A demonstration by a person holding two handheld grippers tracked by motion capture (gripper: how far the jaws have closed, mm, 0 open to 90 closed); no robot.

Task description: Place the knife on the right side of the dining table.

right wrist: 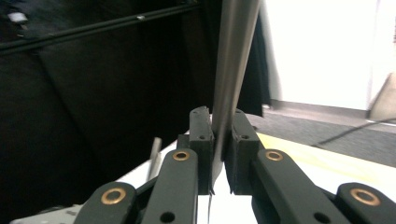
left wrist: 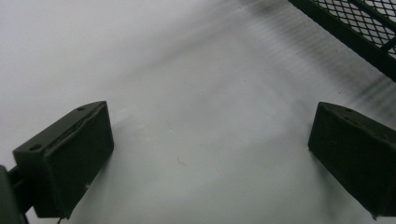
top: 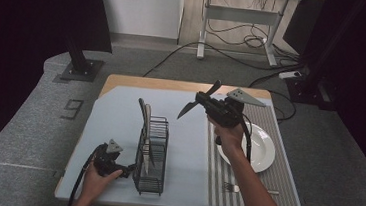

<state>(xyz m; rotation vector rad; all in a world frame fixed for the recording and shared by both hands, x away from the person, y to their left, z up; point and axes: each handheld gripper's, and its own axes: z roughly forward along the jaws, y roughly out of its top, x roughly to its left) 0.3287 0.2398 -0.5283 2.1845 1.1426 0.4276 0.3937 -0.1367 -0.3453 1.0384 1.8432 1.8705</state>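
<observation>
Left hand-held gripper [top: 127, 170]: low at the desk's near-left, jaws wide apart, empty, just beside the wire rack [top: 151, 153]. Right hand-held gripper [top: 202, 100]: raised mid-desk, clamped on a slim metal utensil [right wrist: 233, 60], its type indistinct and its top cut off. Desk [top: 119, 122]: pale-blue cover, striped mat [top: 284, 184] carrying a white plate [top: 263, 151] and fork [top: 231, 187]. Grey carpet surrounds the desk.

Lab: black curtains [top: 38, 15], floor cables [top: 237, 37]
</observation>
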